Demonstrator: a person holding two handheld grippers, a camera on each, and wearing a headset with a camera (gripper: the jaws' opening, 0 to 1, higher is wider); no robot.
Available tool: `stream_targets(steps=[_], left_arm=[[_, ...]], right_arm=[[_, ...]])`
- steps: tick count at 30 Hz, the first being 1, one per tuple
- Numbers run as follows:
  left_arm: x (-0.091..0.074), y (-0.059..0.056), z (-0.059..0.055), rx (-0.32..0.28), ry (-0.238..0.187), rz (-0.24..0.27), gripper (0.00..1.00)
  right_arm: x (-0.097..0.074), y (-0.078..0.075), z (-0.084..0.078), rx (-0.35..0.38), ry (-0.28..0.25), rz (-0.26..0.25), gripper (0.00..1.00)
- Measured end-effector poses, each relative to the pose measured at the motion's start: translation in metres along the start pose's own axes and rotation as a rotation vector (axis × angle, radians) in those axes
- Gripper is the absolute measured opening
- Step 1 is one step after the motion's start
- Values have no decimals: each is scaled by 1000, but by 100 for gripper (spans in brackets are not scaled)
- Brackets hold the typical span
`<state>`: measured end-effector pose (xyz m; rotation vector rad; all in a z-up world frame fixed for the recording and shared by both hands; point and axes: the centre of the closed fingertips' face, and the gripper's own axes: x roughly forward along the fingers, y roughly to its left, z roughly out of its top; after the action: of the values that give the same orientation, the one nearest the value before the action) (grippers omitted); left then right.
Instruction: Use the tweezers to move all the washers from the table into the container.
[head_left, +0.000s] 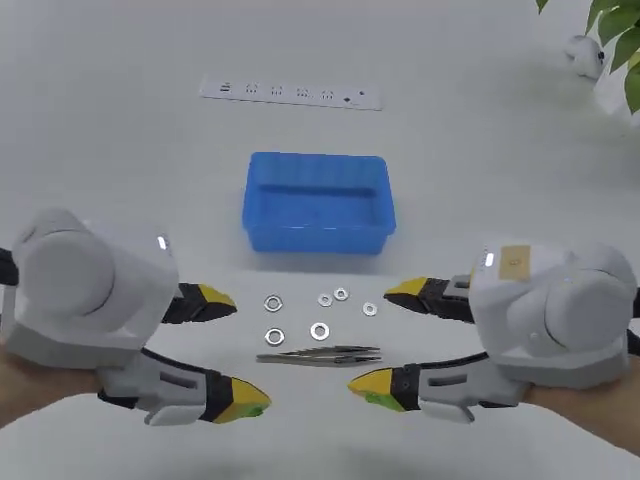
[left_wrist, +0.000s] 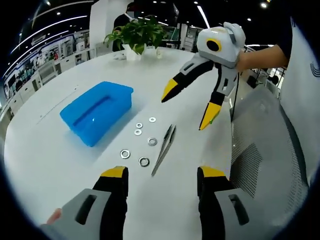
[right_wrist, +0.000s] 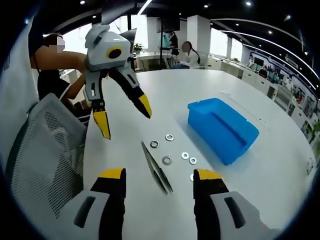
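While the tweezers (head_left: 318, 355) lie between them, the left hand-held gripper (head_left: 242, 349) and right hand-held gripper (head_left: 372, 337) gape wide; both empty.

I count six silver washers (head_left: 320, 331) scattered flat at frame centre. Metal tweezers (head_left: 320, 355) lie flat just below them. Blue rectangular container (head_left: 315, 238) sits upright above, open.

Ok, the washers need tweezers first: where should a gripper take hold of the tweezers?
Probably around mid-length, coming from above. The tweezers lie flat on the table, long axis running left to right, so the fingers should close across their narrow width.
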<state>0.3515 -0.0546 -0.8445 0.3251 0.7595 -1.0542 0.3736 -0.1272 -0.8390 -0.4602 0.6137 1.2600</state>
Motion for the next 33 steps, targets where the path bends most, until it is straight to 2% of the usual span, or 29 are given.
stream_targets(steps=[4,6,8,10,14,18,28,29,30,31,33], left_arm=[[9,0,-6,4,23,-18,53],[15,5,-11,12,44,-9,52],[18,6,-11,19,46,-13,52],[21,6,-12,24,49,-19,50],[28,7,-18,37,82,-39,46],[30,7,-17,31,76,-50,43],[38,2,-18,46,83,-91,34],[39,2,-18,53,87,-89,34],[39,3,-16,74,73,-87,33],[39,3,-16,56,79,-90,32],[40,3,-15,59,74,-94,31]], right_arm=[[11,6,-6,-20,56,44,45],[19,8,-9,-56,89,71,38],[25,8,-9,-81,105,82,32],[30,7,-10,-94,122,93,31],[40,7,-14,-128,162,129,26],[45,10,-19,-143,193,160,23],[47,7,-27,-181,238,164,20],[48,7,-27,-183,240,164,19],[47,7,-27,-187,244,162,18],[48,5,-26,-207,247,160,17],[49,4,-27,-225,254,156,14]])
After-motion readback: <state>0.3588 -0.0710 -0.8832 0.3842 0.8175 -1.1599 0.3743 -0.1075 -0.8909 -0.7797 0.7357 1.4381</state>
